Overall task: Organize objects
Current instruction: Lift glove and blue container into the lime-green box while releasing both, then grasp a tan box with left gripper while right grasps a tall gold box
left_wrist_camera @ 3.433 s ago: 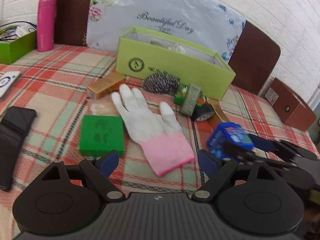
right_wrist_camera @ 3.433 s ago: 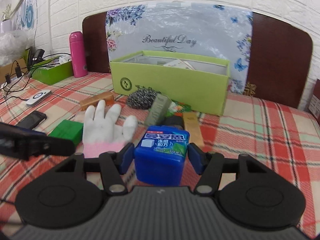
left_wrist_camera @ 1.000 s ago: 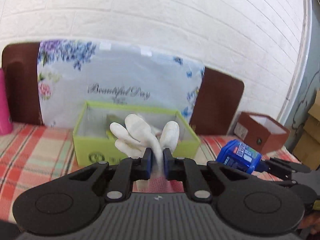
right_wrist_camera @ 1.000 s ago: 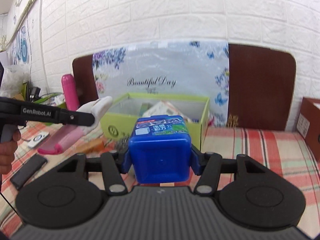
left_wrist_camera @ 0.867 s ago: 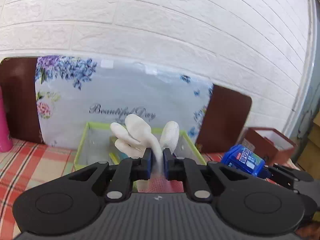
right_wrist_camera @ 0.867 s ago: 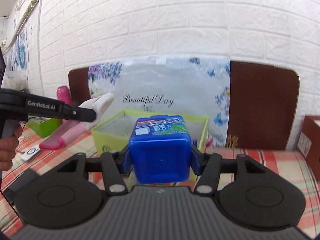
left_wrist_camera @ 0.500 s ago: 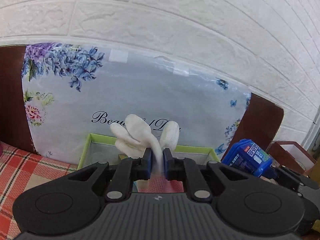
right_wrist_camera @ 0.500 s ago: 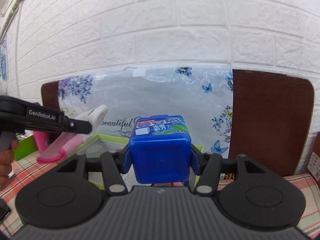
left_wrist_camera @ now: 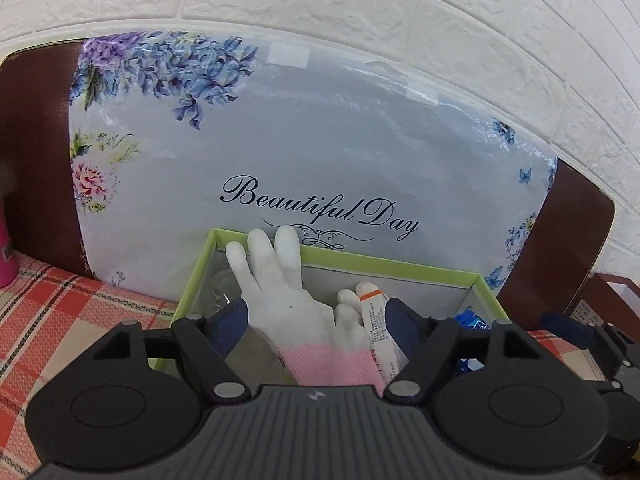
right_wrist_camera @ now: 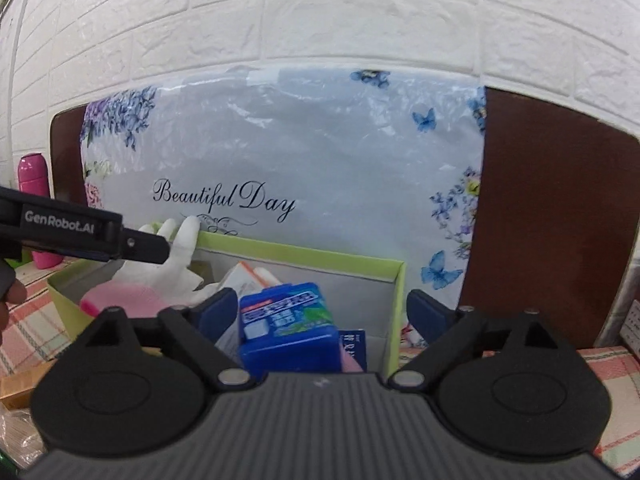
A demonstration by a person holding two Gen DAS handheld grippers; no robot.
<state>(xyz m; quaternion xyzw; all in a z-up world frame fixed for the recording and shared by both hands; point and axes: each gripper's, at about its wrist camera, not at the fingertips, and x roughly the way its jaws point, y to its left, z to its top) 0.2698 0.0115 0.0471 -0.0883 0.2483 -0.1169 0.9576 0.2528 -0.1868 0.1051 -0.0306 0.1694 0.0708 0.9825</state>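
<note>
Both hand-held grippers opening over the lime-green cardboard box (left_wrist_camera: 400, 269), releasing white-and-pink knit glove (left_wrist_camera: 296, 308) and blue plastic tub (right_wrist_camera: 288, 328); tabletop clutter left.

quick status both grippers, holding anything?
Left gripper: jaws opening, glove lies loose between them in the green box.
Right gripper: jaws opening, blue container released between them.
</note>
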